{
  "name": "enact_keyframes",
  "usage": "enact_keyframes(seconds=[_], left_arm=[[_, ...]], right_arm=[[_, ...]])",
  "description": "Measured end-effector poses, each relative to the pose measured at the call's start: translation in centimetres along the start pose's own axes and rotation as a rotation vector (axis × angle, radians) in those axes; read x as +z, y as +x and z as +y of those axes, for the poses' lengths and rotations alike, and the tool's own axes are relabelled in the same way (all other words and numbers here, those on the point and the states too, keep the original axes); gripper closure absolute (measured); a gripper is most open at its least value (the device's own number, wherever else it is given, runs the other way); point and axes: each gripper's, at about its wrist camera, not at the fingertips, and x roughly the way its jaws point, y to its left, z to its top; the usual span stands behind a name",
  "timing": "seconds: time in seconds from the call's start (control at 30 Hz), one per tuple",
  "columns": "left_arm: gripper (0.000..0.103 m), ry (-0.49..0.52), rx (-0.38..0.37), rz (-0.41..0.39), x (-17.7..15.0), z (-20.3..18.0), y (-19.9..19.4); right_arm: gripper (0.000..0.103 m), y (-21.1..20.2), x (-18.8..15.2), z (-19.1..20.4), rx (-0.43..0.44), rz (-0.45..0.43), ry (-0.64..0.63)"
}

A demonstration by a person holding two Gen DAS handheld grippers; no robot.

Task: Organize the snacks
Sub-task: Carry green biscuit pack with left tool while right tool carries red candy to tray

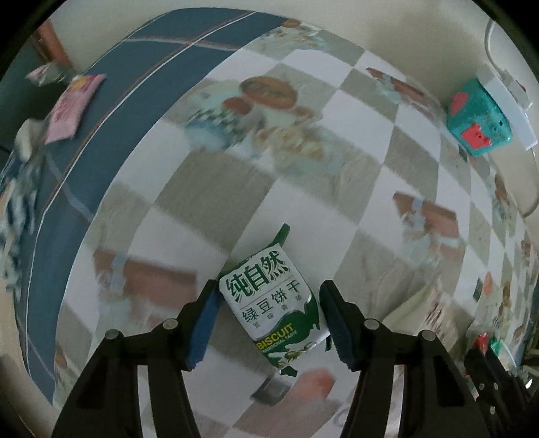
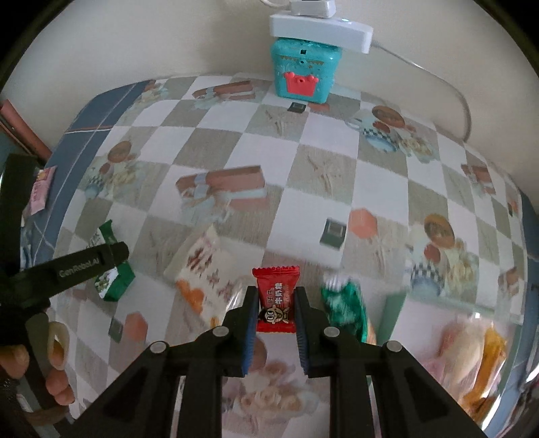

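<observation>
- Table w/ checkered tablecloth (image 2: 323, 168), food prints, blue border at left.
- Plain cream wall (image 2: 168, 40) at far side.
- White power strip (image 2: 320, 28) + cable on wall.

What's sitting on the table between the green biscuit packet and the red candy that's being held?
In the right wrist view, a white and orange snack packet lies between the green biscuit packet and the red candy.
</observation>
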Motion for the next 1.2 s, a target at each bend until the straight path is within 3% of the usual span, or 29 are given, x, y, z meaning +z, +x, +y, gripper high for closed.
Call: enact_keyframes(seconds=[0.13,0.27,0.33,0.6,0.73,0.93,1.0,1.1,1.2], left_arm=[[0.042,-0.017,0.015,0.001,-3.1,0.6,-0.5],[0.057,-0.029,0.004,-0.001,-6.0,0.7,-0.7],[0.058,-0.035,-0.006,-0.001,-7.4,0.8,-0.8],[0.059,-0.066,-0.040,-0.008,-11.2,1.8,-1.5],[0.059,-0.059,0.001,-0.043,-12.7,1.5,-2.7],[0.061,-0.044,-0.013,-0.109,-13.6,-0.1,-6.5],[0.061,-0.035,-0.037,-0.135,-14.5,-0.6,-8.1],[0.061,-0.016,-0.079,-0.152,-12.9,-2.3,-11.1],[0.061,0.019,-0.129,-0.163,-13.0,-4.5,-11.4]], right_arm=[[0.081,-0.8,-2.2,0.1,0.012,-0.017,0.048],[0.081,-2.6,-4.5,0.0,0.006,-0.052,0.083],[0.081,-3.3,-5.4,-0.2,0.019,-0.060,0.106],[0.081,-6.1,-8.7,-2.1,0.043,-0.094,0.192],[0.081,-7.2,-9.4,-3.2,0.040,-0.109,0.215],[0.081,-8.1,-9.3,-5.0,0.041,-0.125,0.255],[0.081,-8.8,-9.4,-6.1,0.038,-0.142,0.281],[0.081,-9.9,-9.6,-8.0,0.035,-0.168,0.323],[0.081,-10.7,-10.0,-10.2,0.035,-0.186,0.365]])
